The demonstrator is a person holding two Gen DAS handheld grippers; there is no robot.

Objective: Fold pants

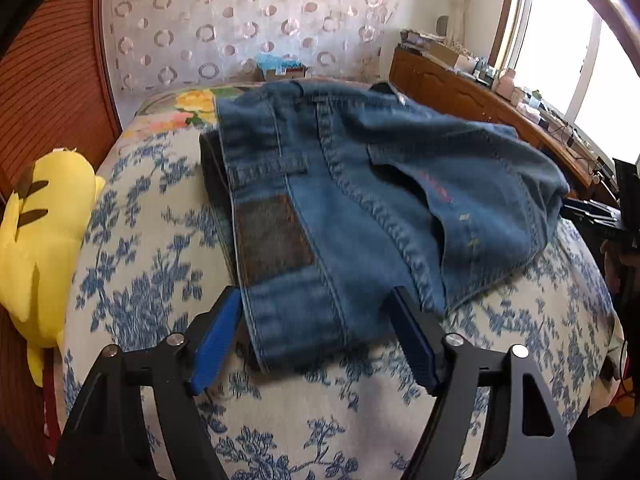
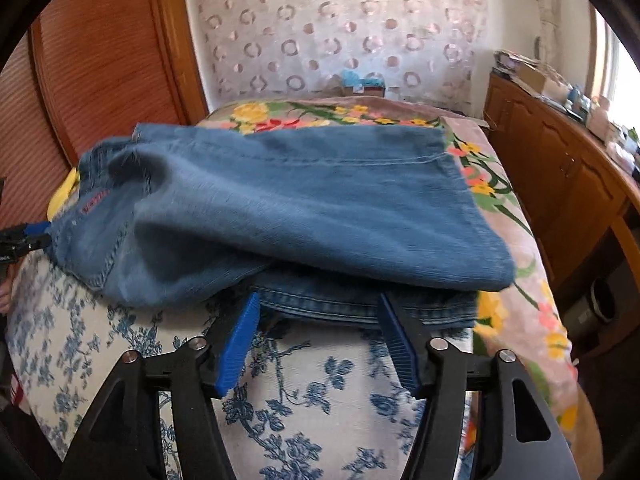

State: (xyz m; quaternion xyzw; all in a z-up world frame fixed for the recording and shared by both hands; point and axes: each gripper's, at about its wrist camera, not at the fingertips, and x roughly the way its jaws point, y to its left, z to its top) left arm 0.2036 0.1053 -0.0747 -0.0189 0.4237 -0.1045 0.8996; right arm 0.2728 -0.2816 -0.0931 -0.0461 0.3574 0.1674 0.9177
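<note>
Both grippers, left (image 1: 316,300) and right (image 2: 318,304), gape unclenched at jeans (image 1: 360,184) edge; layers should be pinched together, low against bed (image 1: 160,240).

Both wrist views close, angled down, sharing folded jeans (image 1: 360,200)

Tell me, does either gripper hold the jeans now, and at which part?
Neither: left gripper and right gripper are open, pads clear of the jeans.

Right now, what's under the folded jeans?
Under the jeans lies the blue-flowered bedspread, with a bright floral blanket beneath their far end. A lower denim layer shows under the top fold. Anything else beneath is covered.
</note>
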